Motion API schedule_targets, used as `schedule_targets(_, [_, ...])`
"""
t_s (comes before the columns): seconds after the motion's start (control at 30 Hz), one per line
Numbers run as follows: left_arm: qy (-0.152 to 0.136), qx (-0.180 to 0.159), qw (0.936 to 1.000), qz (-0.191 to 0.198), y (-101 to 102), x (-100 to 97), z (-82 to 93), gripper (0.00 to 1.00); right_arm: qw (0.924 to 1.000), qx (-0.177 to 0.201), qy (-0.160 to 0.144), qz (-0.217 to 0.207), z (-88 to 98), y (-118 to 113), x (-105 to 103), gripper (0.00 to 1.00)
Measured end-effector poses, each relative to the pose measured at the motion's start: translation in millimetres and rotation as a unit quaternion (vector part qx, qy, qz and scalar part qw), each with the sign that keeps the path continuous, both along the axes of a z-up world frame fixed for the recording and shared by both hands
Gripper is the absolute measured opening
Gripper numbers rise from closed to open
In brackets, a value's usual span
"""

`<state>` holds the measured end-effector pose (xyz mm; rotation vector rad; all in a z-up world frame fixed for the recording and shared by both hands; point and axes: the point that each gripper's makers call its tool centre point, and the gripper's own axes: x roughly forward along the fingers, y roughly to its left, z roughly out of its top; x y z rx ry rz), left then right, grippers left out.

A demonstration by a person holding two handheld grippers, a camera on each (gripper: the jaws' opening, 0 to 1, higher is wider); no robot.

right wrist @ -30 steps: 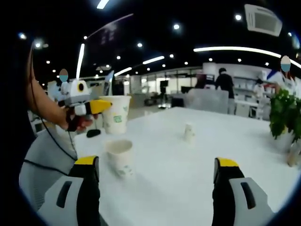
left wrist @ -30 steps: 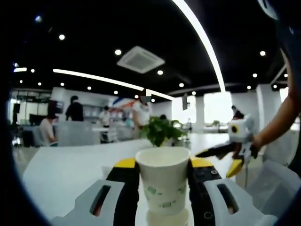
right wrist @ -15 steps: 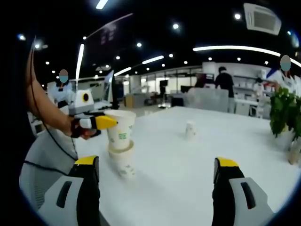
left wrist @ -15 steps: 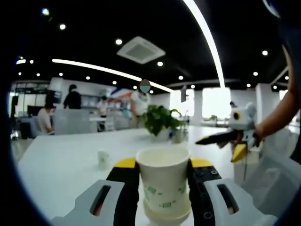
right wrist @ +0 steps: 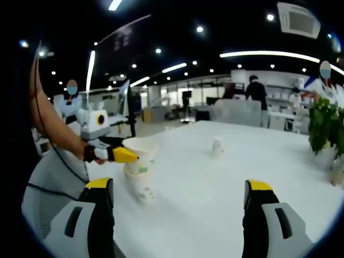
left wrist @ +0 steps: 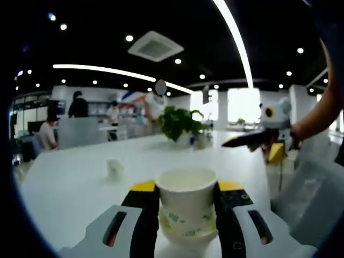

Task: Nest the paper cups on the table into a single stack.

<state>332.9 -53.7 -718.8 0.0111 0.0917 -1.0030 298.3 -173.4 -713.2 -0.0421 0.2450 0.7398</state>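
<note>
My left gripper (left wrist: 187, 189) is shut on a white paper cup (left wrist: 186, 204) with green print. That cup sits partly down inside a second cup (left wrist: 185, 239) standing on the white table (left wrist: 64, 199). In the right gripper view the left gripper (right wrist: 126, 155) comes in from the left, holding the upper cup (right wrist: 142, 152) in the lower cup (right wrist: 141, 186). A third, small-looking cup (right wrist: 217, 146) stands alone farther across the table, also visible as the lone cup (left wrist: 113, 168). My right gripper (right wrist: 180, 196) is open over the table with nothing between its jaws; it hangs at the right as the right gripper (left wrist: 257, 141).
A potted green plant (left wrist: 180, 122) stands at the far side of the table, seen as the plant (right wrist: 325, 126) at the right edge. A person's arm and a pale chair lie near the table's near edge. Several people and desks are far behind.
My left gripper has come down with its cup, which now sits well inside the standing cup instead of hanging above it. The right gripper has stayed put.
</note>
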Motion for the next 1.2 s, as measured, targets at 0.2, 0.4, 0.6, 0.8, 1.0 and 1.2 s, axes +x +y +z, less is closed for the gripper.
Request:
schedule_targets(0.2, [0.011,0.019,0.9998,-0.001,3,0.0,-11.0,0.38,1.0000,0.001,0.003,0.000,-2.3,0,-1,0.99])
schedule_targets(0.4, [0.000,0.063,0.9979,-0.015,3,-6.9,-25.2,0.39,1.0000,0.001,0.003,-0.001,-2.6,0,-1,0.99])
schedule_targets(0.6, [0.009,0.057,0.9983,-0.010,5,-4.6,-23.6,0.40,1.0000,0.000,0.003,0.001,-2.5,2,0,0.99])
schedule_targets(0.8, [0.012,0.064,0.9978,-0.012,6,-3.2,-24.1,0.44,1.0000,0.000,0.003,0.005,-2.0,4,2,0.99])
schedule_targets(1.0, [0.020,0.068,0.9975,-0.005,12,2.3,-24.5,0.60,1.0000,-0.002,0.002,0.008,-1.2,6,3,0.99])
schedule_targets(1.2, [0.029,0.048,0.9984,-0.001,15,6.2,-12.8,0.82,0.9999,-0.003,0.002,0.012,-0.2,9,6,0.99])
